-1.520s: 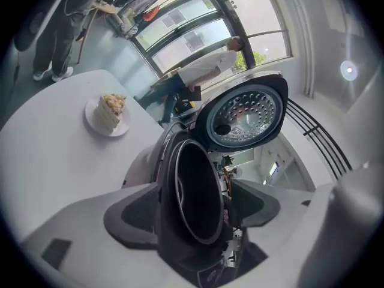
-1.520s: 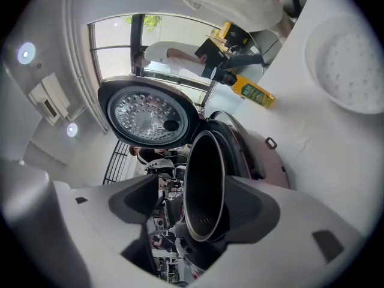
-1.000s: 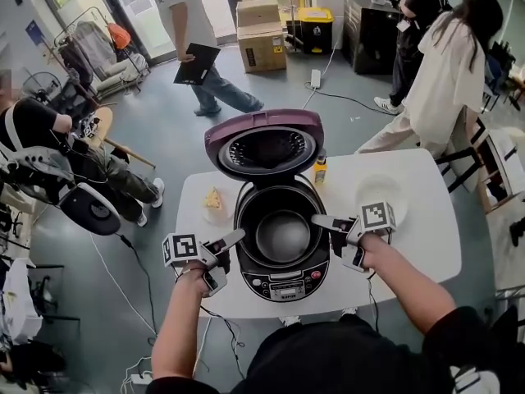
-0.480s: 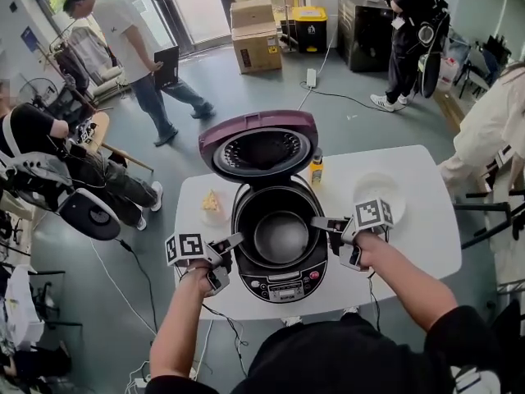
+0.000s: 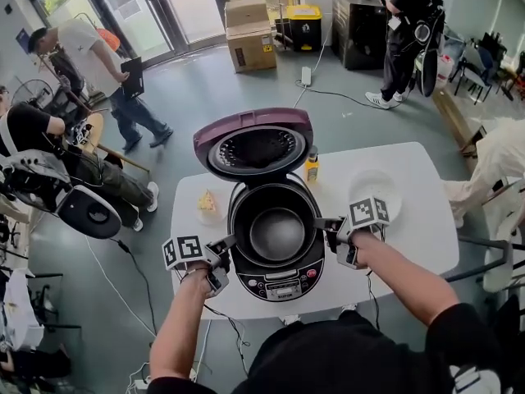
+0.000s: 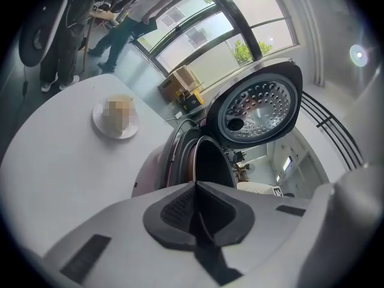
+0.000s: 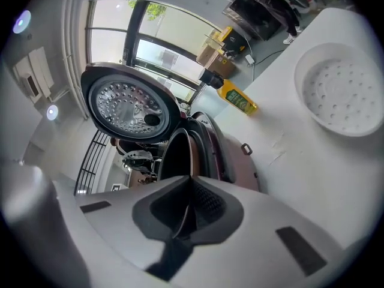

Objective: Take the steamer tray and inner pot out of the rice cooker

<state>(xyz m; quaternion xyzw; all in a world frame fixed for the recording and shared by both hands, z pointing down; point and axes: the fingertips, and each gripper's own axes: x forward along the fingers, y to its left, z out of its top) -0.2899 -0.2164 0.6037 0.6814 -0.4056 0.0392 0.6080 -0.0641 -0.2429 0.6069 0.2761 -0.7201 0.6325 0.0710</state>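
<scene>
head view: left tongs (image 5: pixel 227 241), right tongs (image 5: pixel 322 223) just closed, pinching inner pot (image 5: pixel 277 235) rim, opposite sides; lid (image 5: pixel 256 144) raised behind.

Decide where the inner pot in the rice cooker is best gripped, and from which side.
By its thin rim, at opposite left and right points, from above each side: the inner pot sits sunk in the rice cooker, only the rim exposed.

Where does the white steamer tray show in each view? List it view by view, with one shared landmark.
Head view: steamer tray on the table, right of the cooker.
Left gripper view: not in it.
Right gripper view: steamer tray at upper right, on the table.
Shared landmark: the cooker's open lid, in all three.
</scene>
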